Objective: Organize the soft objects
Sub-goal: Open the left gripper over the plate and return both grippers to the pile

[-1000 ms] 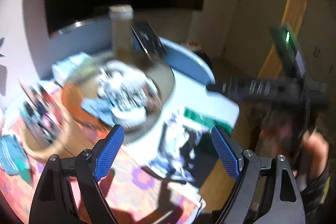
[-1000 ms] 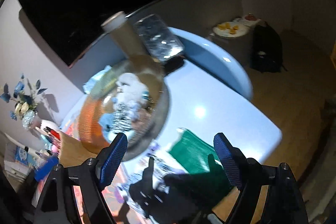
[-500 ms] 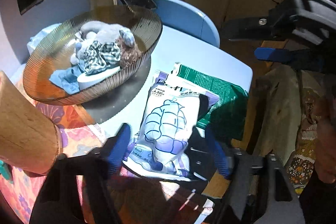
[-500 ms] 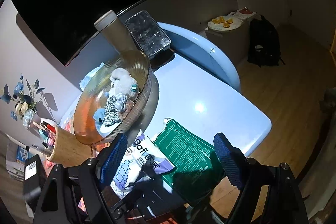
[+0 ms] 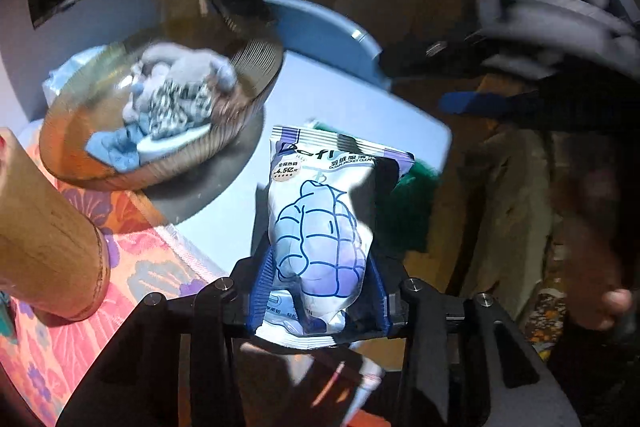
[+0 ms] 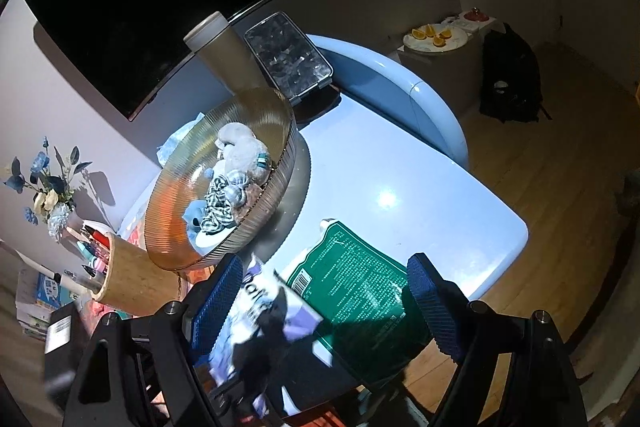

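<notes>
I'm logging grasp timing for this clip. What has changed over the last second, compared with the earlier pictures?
The left gripper, open a second ago, came down and shut on the white-and-purple wipes pack, now tilted up off the table. The right gripper stayed open above the green pack, which still lies flat. The glass bowl of soft items kept its place.

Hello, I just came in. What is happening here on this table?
A person is tidying soft things with two tools. The left hand-held gripper is shut on a white and purple pouch, lifted at the near edge of the table. The right hand-held gripper is open and holds nothing, above a green packet. The ribbed glass bowl already holds several cloth items.
</notes>
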`<state>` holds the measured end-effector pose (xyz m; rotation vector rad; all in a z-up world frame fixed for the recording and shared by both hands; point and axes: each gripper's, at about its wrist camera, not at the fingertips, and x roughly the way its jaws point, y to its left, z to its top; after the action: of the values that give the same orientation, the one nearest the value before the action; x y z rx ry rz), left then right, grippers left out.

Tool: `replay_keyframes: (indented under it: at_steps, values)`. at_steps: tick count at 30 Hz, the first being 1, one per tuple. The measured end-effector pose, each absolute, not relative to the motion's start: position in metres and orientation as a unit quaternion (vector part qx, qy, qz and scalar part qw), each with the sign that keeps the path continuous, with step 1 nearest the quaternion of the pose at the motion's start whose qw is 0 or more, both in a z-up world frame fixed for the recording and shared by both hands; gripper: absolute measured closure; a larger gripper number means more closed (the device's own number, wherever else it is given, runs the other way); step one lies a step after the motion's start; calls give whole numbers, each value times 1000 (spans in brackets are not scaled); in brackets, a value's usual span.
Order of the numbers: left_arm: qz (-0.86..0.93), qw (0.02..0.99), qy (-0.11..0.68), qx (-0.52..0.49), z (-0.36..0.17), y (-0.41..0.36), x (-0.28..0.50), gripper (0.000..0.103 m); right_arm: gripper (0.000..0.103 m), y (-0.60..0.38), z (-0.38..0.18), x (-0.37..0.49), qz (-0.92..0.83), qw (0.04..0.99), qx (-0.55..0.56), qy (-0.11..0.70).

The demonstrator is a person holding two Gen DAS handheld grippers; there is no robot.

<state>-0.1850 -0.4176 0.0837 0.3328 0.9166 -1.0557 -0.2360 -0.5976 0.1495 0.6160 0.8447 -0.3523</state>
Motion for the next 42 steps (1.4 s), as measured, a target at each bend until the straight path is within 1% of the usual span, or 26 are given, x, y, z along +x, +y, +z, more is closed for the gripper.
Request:
replay_keyframes:
  at_steps: [6,9,12,14,15,16,18,21,28,32,34,36,39,42]
  values:
    - [-452,796,386,113,136,-409,-166,65,20,-602,170,-244,-164,862,297,376]
    - [-396,833,376,94,161,-409,-130,65,20,-598,181,-240,-141,872,300,362]
    - [-361,845,389,61,175,-412,-92,65,20,-588,181,-226,-129,873,289,371]
    - [-342,856,385,51,181,-417,-74,64,20,-585,176,-218,-121,871,288,380]
    - [-337,859,382,43,183,-420,-63,62,20,-583,174,-214,-120,869,288,383]
    - [-339,857,386,36,182,-420,-54,53,20,-582,172,-210,-119,868,287,387]
    - [-339,852,399,8,179,-412,-39,45,20,-579,169,-205,-114,866,285,394]
    - [-353,850,390,-26,183,-392,-38,35,20,-577,171,-203,-111,868,278,396]
    - [-371,861,346,-27,209,-353,-67,34,20,-556,183,-201,-87,878,266,389]
    - [-346,881,324,-12,224,-312,-84,33,20,-518,199,-197,-44,893,231,384]
    - [-311,902,298,-1,229,-281,-90,33,20,-496,206,-195,-23,901,203,384]
    - [-264,922,283,9,234,-232,-91,33,19,-461,214,-193,10,910,159,382]
    - [-189,943,273,3,247,-157,-81,33,12,-414,217,-186,57,915,110,385]
    - [-93,965,246,1,266,-80,-77,33,12,-367,212,-170,98,910,71,397]
